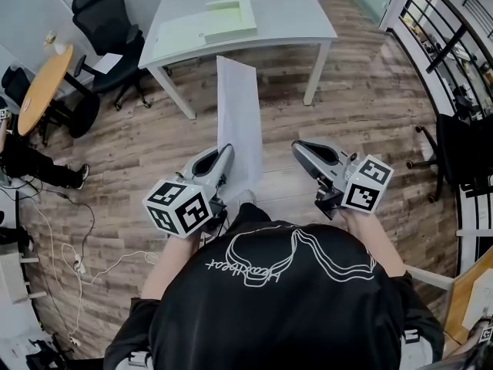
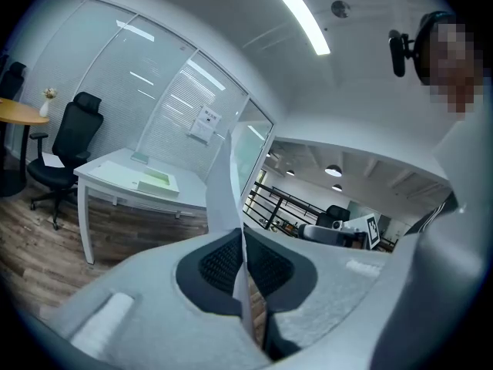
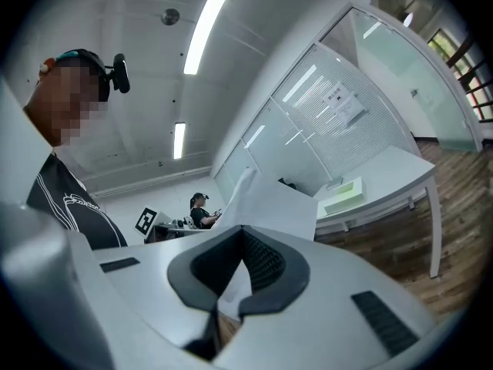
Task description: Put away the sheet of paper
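Note:
A long white sheet of paper (image 1: 239,114) hangs in the air in front of me, stretching away toward the white desk (image 1: 300,21). My left gripper (image 1: 226,154) is shut on the sheet's near left edge. In the left gripper view the sheet of paper (image 2: 223,199) runs up on edge from between the closed pads of the left gripper (image 2: 240,241). My right gripper (image 1: 297,146) is held level to the right of the sheet, apart from it, jaws together. From the right gripper (image 3: 243,233) the sheet (image 3: 269,206) shows beyond the tips, which hold nothing.
A pale tray (image 1: 229,19) and a flat folder (image 1: 181,35) lie on the desk. Black office chairs (image 1: 108,21) and a round wooden table (image 1: 42,87) stand at left. A black railing (image 1: 447,37) runs along the right. Cables (image 1: 69,245) trail over the wooden floor.

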Tool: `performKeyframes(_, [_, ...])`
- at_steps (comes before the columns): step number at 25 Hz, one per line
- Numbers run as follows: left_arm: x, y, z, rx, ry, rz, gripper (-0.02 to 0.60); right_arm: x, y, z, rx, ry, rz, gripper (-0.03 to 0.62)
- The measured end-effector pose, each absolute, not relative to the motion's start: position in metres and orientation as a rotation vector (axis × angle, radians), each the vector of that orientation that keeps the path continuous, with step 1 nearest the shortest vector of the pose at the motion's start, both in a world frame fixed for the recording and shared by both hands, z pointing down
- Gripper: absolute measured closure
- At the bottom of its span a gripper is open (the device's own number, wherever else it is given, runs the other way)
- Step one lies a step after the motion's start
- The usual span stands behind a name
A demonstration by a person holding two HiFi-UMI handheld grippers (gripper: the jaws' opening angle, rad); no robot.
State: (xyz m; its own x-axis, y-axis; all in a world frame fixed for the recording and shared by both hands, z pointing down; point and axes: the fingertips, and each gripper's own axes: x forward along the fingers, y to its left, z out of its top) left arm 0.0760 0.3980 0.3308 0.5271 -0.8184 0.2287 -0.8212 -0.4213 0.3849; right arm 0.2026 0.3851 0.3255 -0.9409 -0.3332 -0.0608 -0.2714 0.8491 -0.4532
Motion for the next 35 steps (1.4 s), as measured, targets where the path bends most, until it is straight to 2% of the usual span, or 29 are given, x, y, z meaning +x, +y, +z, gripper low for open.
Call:
performKeyframes(22, [0.043,0.343,0.322,2.307,-1.371,-0.05,0.571,0.168,0.327,0.321,-0.394,2.934,-0.616,0.585])
performKeyframes(35, [-0.025,0.211,0.335,2.268,-1.329,-0.09,0.571,0.114,0.192,0.336,-0.455,2.922,-0.709,0.585])
